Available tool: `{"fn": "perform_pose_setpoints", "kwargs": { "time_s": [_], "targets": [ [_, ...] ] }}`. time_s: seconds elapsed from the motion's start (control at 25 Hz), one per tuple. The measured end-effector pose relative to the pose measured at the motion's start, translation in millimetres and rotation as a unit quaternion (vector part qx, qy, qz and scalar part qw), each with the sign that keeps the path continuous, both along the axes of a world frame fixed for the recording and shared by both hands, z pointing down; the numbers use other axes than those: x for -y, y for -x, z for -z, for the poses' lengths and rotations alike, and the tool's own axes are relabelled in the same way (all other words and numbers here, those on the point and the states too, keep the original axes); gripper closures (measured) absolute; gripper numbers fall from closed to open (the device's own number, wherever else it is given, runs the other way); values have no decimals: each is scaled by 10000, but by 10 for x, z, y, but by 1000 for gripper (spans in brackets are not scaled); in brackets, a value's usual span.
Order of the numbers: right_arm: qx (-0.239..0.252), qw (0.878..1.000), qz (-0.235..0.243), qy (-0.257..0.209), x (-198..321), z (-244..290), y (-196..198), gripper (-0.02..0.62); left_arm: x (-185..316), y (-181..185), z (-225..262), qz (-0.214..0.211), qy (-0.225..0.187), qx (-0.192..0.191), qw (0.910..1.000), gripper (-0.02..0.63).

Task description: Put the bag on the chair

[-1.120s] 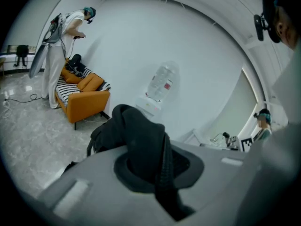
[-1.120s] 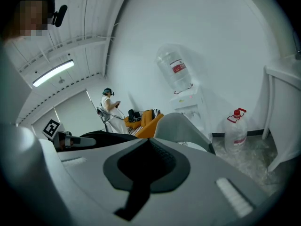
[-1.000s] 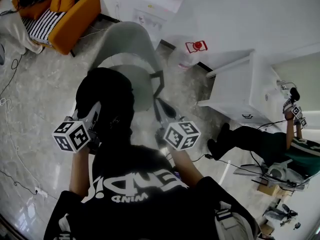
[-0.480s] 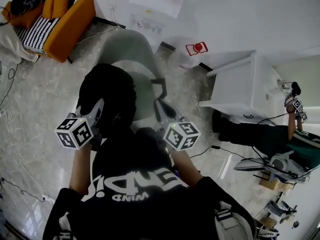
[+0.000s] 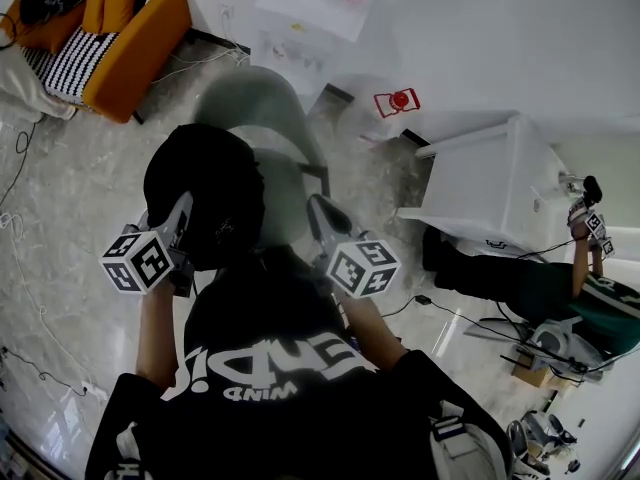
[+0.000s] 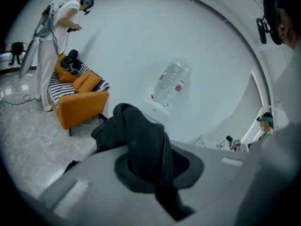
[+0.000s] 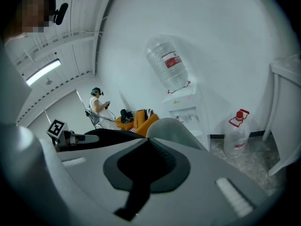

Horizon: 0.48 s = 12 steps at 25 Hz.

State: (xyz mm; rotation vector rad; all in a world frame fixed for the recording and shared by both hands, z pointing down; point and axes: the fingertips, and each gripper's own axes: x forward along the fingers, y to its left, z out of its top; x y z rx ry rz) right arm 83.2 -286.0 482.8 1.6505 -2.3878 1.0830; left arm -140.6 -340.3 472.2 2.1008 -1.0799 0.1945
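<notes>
The black bag (image 5: 210,193) hangs over the floor just left of the grey-green chair (image 5: 262,108), and it covers the left edge of the seat (image 5: 288,196). My left gripper (image 5: 182,208) is shut on the bag. In the left gripper view a fold of the bag's black fabric (image 6: 141,135) is pinched between the jaws. My right gripper (image 5: 318,211) is at the seat's front right edge, shut, with nothing between its jaws. In the right gripper view the bag (image 7: 106,136) and the chair back (image 7: 174,131) lie ahead.
An orange sofa (image 5: 130,38) stands at the back left. A water dispenser (image 5: 312,13) and a water jug (image 5: 388,108) stand behind the chair, with a white cabinet (image 5: 490,183) to the right. A person (image 5: 535,288) sits on the floor at the right. Cables (image 5: 20,148) run across the floor.
My left gripper and the bag have shifted slightly left and away from me. The right gripper has hardly moved.
</notes>
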Motion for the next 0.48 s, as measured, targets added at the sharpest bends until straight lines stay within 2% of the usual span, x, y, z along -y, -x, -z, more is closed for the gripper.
{"fn": "perform_pose_setpoints", "kwargs": {
  "time_s": [0.48],
  "targets": [
    [-4,9993,364,34,539,-87,-29,595,422,31,-286,467,213,-108,9986,577]
  ]
}}
